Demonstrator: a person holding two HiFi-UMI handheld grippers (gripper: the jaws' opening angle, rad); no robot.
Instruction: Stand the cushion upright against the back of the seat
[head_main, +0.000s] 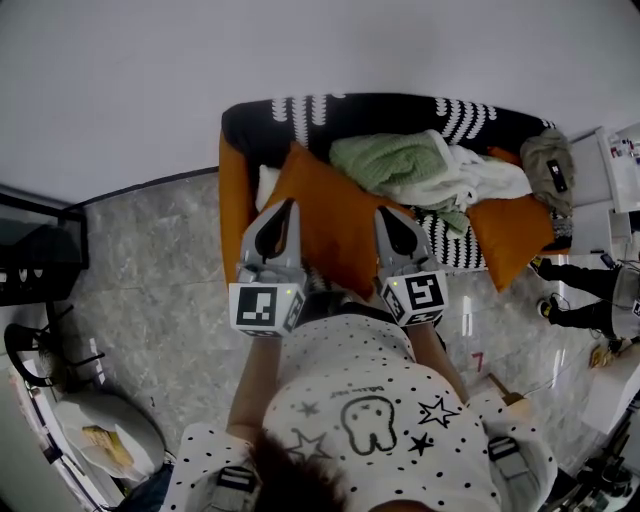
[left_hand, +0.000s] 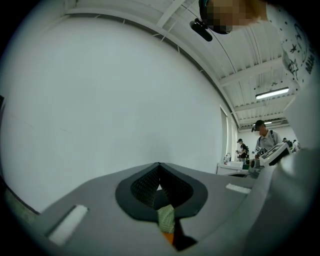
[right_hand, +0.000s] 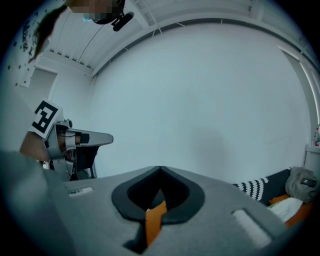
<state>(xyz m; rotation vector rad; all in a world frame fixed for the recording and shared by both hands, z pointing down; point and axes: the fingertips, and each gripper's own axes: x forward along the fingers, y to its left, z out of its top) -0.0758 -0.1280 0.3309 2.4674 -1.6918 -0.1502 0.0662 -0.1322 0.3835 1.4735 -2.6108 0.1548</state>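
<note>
Firmly closed, the left gripper (head_main: 286, 206) and the right gripper (head_main: 391, 215) each pinch an edge of the orange cushion (head_main: 335, 228). It hangs tilted between them over the left part of the black sofa (head_main: 400, 108), just beside a green blanket (head_main: 385, 160).

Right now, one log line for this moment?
cushion: held over sofa | left gripper: shut on cushion | right gripper: shut on cushion | placed: no

Bright, even indoor light. A ceiling lamp (left_hand: 272, 93) glows in the left gripper view. Both gripper views bulge like a fisheye, with black corners and a soft foreground. The glossy floor (head_main: 150, 290) shows mild glare, and the cushion (head_main: 335, 225) is sharp.
</note>
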